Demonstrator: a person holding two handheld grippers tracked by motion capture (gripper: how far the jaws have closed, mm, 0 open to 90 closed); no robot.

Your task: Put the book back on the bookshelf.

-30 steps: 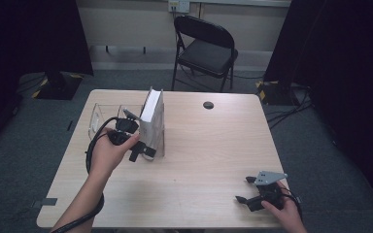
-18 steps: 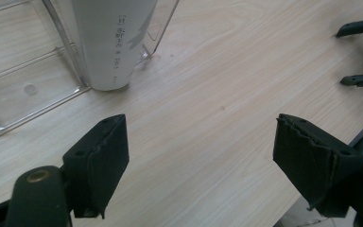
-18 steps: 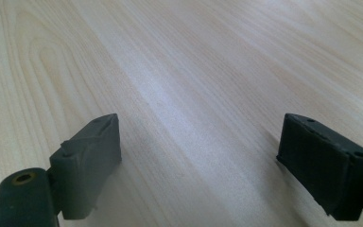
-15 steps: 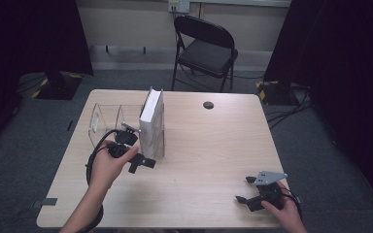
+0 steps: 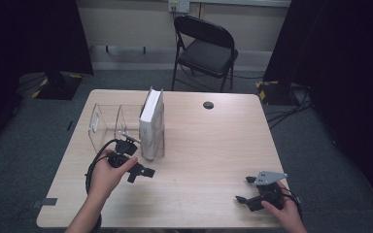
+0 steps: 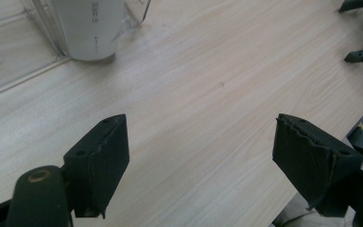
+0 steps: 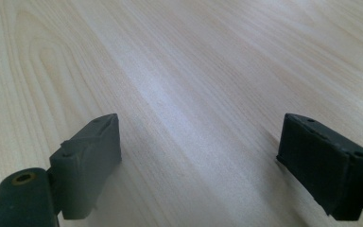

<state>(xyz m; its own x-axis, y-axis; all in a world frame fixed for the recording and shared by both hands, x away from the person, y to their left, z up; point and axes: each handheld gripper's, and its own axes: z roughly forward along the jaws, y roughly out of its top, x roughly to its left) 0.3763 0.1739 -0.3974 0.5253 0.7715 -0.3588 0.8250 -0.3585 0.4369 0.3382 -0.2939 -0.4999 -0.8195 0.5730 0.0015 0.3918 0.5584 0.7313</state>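
Left claw (image 5: 143, 172) lower left of centre in the high view, jaws apart, nothing between them, low over bare worktop (image 5: 209, 155). White book (image 5: 151, 124) stands upright in the clear acrylic rack (image 5: 108, 124), just above the left claw in frame. Right claw (image 5: 245, 190) lower right, jaws apart, empty, at the worktop's near edge.

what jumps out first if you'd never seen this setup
The white book stands upright in the right-hand slot of a clear acrylic rack on the left half of the wooden table. In front of the rack the left gripper hangs with open, empty jaws. The right gripper sits near the table's front right corner, also open on nothing.
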